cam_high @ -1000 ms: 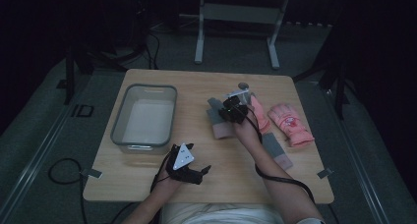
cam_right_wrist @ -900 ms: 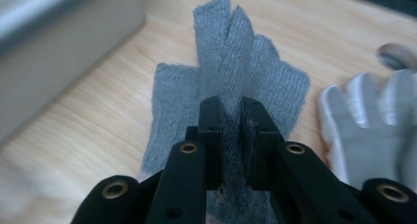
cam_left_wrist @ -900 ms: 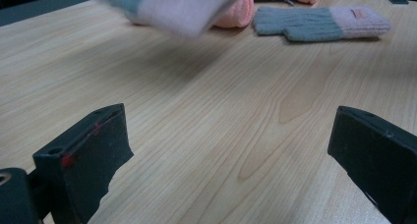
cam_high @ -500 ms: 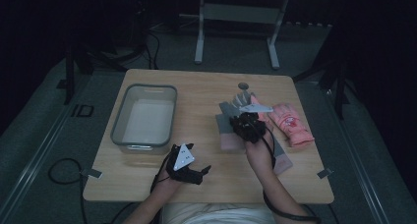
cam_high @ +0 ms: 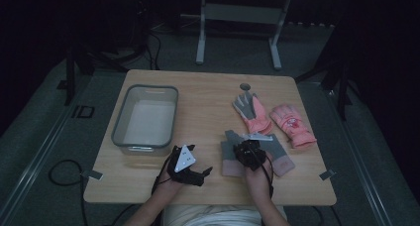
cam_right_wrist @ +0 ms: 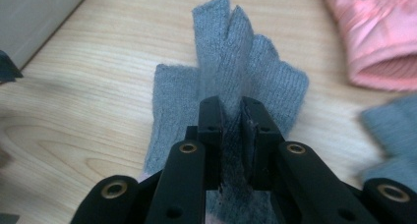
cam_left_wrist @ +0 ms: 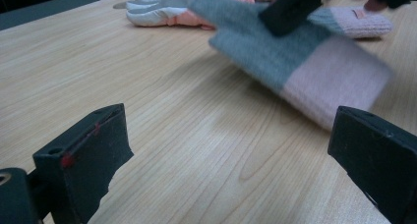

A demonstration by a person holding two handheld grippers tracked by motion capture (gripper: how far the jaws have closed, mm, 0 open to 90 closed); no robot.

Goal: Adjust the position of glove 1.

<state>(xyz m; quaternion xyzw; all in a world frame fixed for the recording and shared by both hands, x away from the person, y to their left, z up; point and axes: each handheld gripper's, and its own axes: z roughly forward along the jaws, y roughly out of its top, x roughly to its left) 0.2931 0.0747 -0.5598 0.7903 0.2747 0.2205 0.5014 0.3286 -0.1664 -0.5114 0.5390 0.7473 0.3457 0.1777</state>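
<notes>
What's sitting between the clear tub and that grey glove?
Nothing: bare wooden tabletop lies between the tub and the grey glove, seen in the high view.

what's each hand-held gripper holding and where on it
The right hand-held gripper pinches a fold of the grey part of a grey-and-pink knit glove, near its middle. The left hand-held gripper is open and holds nothing.

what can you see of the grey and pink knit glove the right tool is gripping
The knit glove is soft ribbed wool by its look, grey over the fingers and palm with a pale pink cuff. It lies on the wooden table near the front edge. The right tool is shut on a pinched fold of its grey part, lifting that fold. A matching glove lies right beside it.
</notes>
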